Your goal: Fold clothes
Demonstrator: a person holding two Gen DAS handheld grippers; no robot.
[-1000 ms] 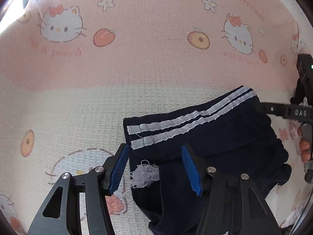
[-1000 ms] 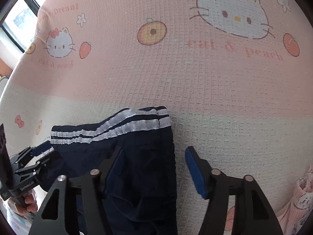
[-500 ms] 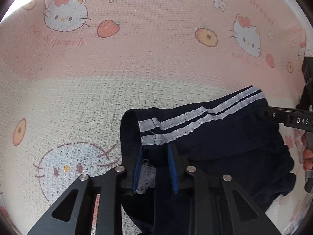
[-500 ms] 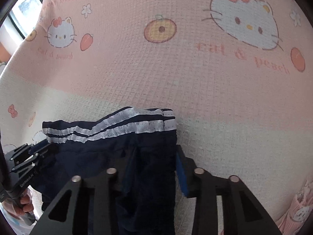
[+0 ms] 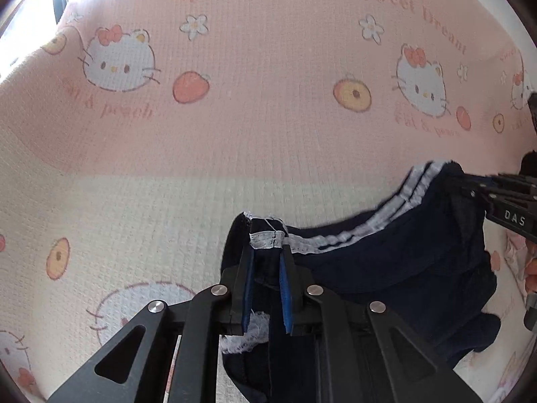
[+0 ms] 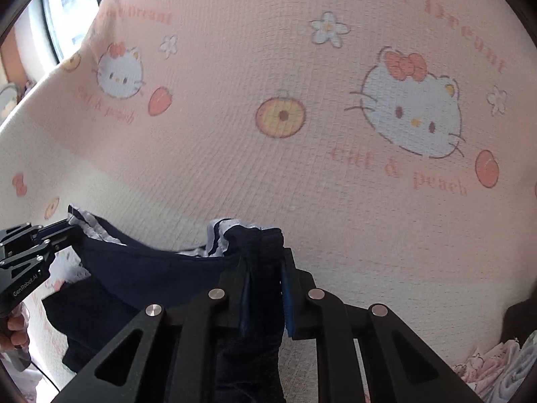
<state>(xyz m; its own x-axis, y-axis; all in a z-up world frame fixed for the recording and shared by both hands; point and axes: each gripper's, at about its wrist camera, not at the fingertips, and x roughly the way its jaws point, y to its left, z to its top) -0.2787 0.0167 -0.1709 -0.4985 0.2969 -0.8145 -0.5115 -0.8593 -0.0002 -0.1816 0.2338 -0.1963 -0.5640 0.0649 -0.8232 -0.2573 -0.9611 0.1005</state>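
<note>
A navy garment (image 5: 386, 268) with two white side stripes hangs lifted between both grippers above the bed sheet. My left gripper (image 5: 266, 255) has its jaws closing, blue pads pressed on the striped left corner. My right gripper (image 6: 265, 258) is also closing, with its pads pinching the bunched right corner of the garment (image 6: 151, 268). The striped edge sags between the two holds. In the left wrist view the right gripper (image 5: 465, 181) grips the far corner. The left gripper (image 6: 72, 230) shows at the left edge of the right wrist view.
A pink and cream sheet (image 5: 268, 117) printed with cartoon cats and peaches covers the bed (image 6: 335, 168). A window (image 6: 67, 16) lies beyond its far left edge. Pale folded cloth (image 6: 496, 362) sits at the near right. A person's fingers (image 6: 15, 332) hold the left gripper's handle.
Both grippers went from open around the garment's corners to pinched on them. Both then rose, lifting the striped edge off the sheet; the right one also rolled a little.
</note>
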